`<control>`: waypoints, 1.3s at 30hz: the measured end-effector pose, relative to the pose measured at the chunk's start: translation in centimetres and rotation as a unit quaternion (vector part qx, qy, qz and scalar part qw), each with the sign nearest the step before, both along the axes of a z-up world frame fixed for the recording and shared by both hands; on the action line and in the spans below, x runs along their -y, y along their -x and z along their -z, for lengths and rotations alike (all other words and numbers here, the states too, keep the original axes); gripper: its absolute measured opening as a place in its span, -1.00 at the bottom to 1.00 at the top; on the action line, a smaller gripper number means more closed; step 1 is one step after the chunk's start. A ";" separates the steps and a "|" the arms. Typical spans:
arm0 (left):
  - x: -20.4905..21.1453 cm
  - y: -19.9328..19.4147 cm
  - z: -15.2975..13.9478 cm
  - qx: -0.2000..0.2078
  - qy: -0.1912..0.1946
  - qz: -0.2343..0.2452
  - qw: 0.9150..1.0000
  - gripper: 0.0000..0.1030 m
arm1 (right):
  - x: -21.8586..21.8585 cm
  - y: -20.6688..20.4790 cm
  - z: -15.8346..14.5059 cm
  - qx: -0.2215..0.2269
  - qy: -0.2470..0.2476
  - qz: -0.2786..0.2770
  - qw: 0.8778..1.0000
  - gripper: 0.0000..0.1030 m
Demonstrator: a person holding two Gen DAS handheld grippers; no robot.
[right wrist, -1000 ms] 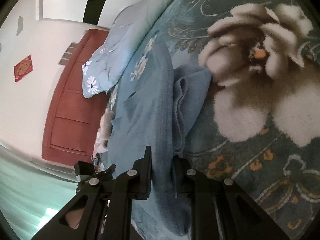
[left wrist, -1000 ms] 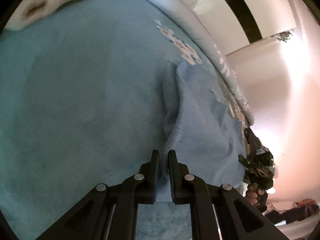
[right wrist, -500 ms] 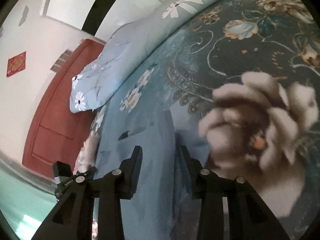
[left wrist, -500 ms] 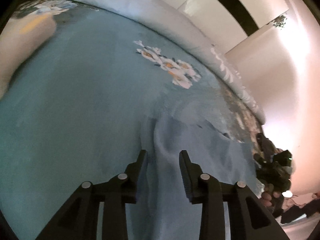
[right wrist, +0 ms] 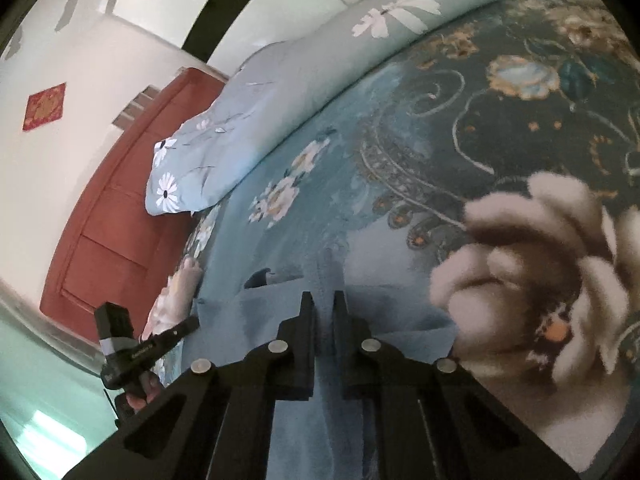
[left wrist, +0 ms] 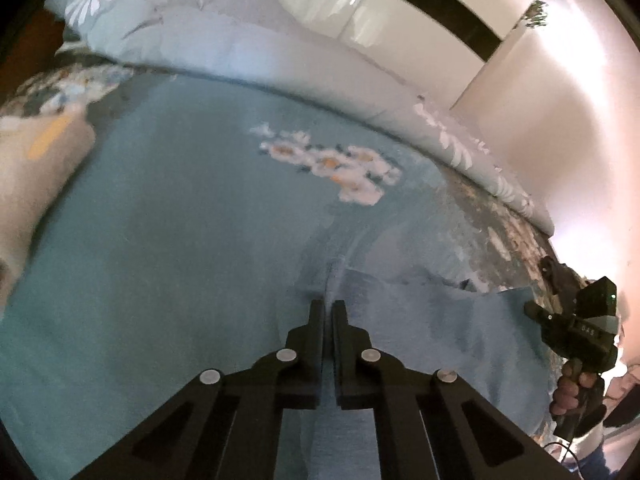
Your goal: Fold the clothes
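On the bed (left wrist: 168, 240) lies a light blue cloth (left wrist: 432, 336), the piece of clothing to be folded. It sits at the near side of the bed, on top of a blue cover with flowers.

At the left, the left gripper (left wrist: 328, 308) is pressed together on a raised fold of the cloth. Its jaws have just been closing, and the thin ridge of cloth is pinched between them. To the left of this gripper the bed cover is wide, flat and bare, so there is lots of room on that side. Far across the bed, a long pale quilt (left wrist: 280, 60) with white daisies lies along the far edge, next to the white wall (left wrist: 560, 120).

The top edge of the cloth runs from the left gripper to the right gripper (right wrist: 323, 304). The right gripper has also just been closing, and it pinches the cloth near its other end. To its right a big cream flower (right wrist: 532, 296) is printed on the dark cover, and that part is bare too.

Only the left view shows the right gripper from the side, with a hand (left wrist: 572, 392) around its handle at the edge of the bed. Only the right view shows a red-brown wooden headboard (right wrist: 120, 208), a red square on the wall (right wrist: 44, 106), a pale green floor (right wrist: 36, 400), and a pillow end (right wrist: 184, 184) with daisies. The right view also shows the left gripper from the side, low at the left.
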State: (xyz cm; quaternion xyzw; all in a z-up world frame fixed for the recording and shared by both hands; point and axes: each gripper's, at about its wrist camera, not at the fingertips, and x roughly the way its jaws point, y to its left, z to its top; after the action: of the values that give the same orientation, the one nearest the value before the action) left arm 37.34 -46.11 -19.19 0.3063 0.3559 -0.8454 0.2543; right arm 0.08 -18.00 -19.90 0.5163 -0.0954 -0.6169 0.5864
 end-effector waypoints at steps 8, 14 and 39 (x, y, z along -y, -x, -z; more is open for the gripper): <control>1.2 0.5 -0.6 -0.014 0.001 -0.009 1.000 -0.93 | -0.7 0.7 -1.1 -0.033 0.006 0.016 0.999 -0.87; 2.3 1.0 4.0 0.032 -0.044 -0.018 0.998 -0.92 | 0.3 1.5 3.3 -0.001 -0.061 0.025 0.998 -0.87; -5.2 -3.9 4.0 -0.040 -0.101 0.011 0.994 0.34 | -8.0 -3.7 2.6 0.035 0.009 0.014 0.999 0.44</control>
State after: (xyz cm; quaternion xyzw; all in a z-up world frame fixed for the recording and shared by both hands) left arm 41.27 -40.86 -23.17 0.3000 0.4463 -0.8194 0.1984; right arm 3.80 -10.05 -22.54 0.5307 -0.1285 -0.6062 0.5783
